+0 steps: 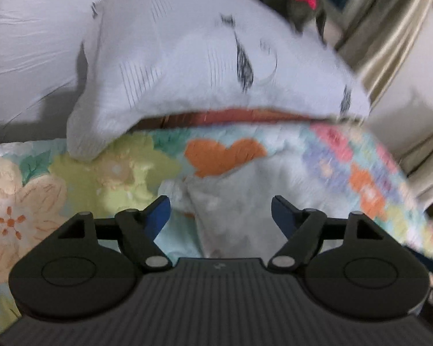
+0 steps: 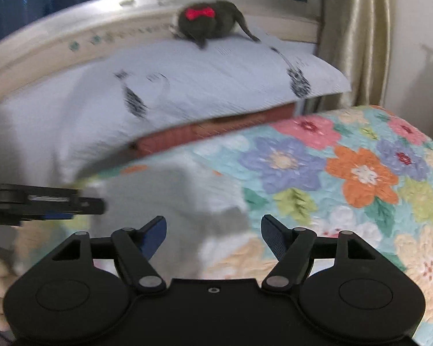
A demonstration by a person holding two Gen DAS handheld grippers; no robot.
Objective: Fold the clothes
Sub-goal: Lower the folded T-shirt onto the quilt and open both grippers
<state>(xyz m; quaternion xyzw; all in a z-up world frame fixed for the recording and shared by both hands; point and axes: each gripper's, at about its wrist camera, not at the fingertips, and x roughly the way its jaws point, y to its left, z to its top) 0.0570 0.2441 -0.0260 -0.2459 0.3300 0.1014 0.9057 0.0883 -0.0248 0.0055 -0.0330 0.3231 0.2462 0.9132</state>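
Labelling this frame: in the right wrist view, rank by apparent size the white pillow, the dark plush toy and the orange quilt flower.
1. White pillow
2. Orange quilt flower, nearer the camera, so unsure against:
3. Dark plush toy

A white garment [image 1: 239,201] lies crumpled on the floral quilt — soft, rumpled, its shape blurred. In the left wrist view it bunches into a ridge running toward the camera; in the right wrist view it [image 2: 176,196] spreads pale and loosely heaped — unfolded, edges unclear.
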